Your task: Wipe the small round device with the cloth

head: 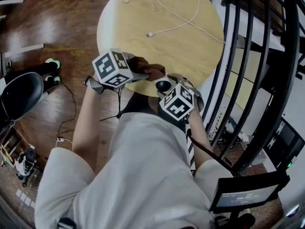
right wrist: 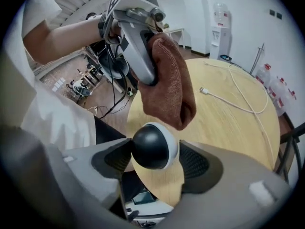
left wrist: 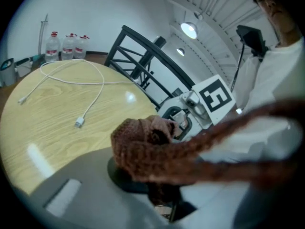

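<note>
Since the small round device [right wrist: 150, 147] sits right in front of my right gripper's camera, I start there: the right gripper [right wrist: 155, 161] has its jaws set wide and closed on it, one pad pressing at nine o'clock and the other at three, with the dark dome and its white rim facing back at me. Being round, it offers no long axis to line up with, so what matters is where the cloth lies. The brown cloth [right wrist: 171, 85] hangs from twelve o'clock down to about one o'clock of the device. Its lowest fold is at the white rim, touching or just short of it; I cannot tell which. The left gripper [right wrist: 145, 66] is clamped on the cloth's upper end, with the fabric bunched over its jaws, so the left hand is the one that has to travel, down and across the dome toward seven o'clock, while the right holds steady. Beyond both grippers lies the round wooden table [right wrist: 228, 123], and a white cable [right wrist: 238, 99] loops across its far side, well clear of the work.
</note>
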`<action>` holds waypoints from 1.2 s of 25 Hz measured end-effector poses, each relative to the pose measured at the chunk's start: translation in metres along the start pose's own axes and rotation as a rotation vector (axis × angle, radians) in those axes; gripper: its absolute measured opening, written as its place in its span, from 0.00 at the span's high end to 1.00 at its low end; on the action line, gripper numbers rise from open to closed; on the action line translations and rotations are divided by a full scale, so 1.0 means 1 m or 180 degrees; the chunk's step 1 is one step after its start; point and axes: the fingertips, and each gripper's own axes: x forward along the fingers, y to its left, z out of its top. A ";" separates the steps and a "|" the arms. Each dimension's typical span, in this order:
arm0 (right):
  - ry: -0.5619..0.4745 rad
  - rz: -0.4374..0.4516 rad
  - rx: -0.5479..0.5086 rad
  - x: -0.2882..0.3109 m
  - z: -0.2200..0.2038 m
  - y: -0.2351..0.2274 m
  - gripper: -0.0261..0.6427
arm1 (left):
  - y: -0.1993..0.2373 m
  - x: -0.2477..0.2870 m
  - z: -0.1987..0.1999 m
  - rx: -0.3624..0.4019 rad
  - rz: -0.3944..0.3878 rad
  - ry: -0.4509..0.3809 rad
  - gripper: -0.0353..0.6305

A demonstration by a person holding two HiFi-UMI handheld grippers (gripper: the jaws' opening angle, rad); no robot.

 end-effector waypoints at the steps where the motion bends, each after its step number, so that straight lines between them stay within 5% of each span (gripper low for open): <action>1: -0.0058 -0.0094 0.0030 -0.002 0.001 -0.001 0.49 | -0.005 0.000 0.002 0.0052 -0.0091 0.0015 0.80; 5: -0.0416 -0.0347 0.0609 -0.011 0.002 -0.001 0.47 | -0.022 0.003 0.011 0.0254 -0.0431 0.0151 0.80; 10: -0.0715 -0.0289 0.1532 -0.001 -0.004 -0.001 0.47 | -0.015 0.027 0.011 0.0468 -0.0362 0.0705 0.80; 18: -0.0723 -0.0233 0.1529 0.000 -0.002 0.003 0.47 | 0.017 0.062 -0.012 0.0626 0.0080 0.1453 0.81; 30: -0.0842 -0.0143 0.1664 0.001 0.006 0.011 0.44 | 0.038 0.076 -0.032 0.0393 0.0025 0.1782 0.81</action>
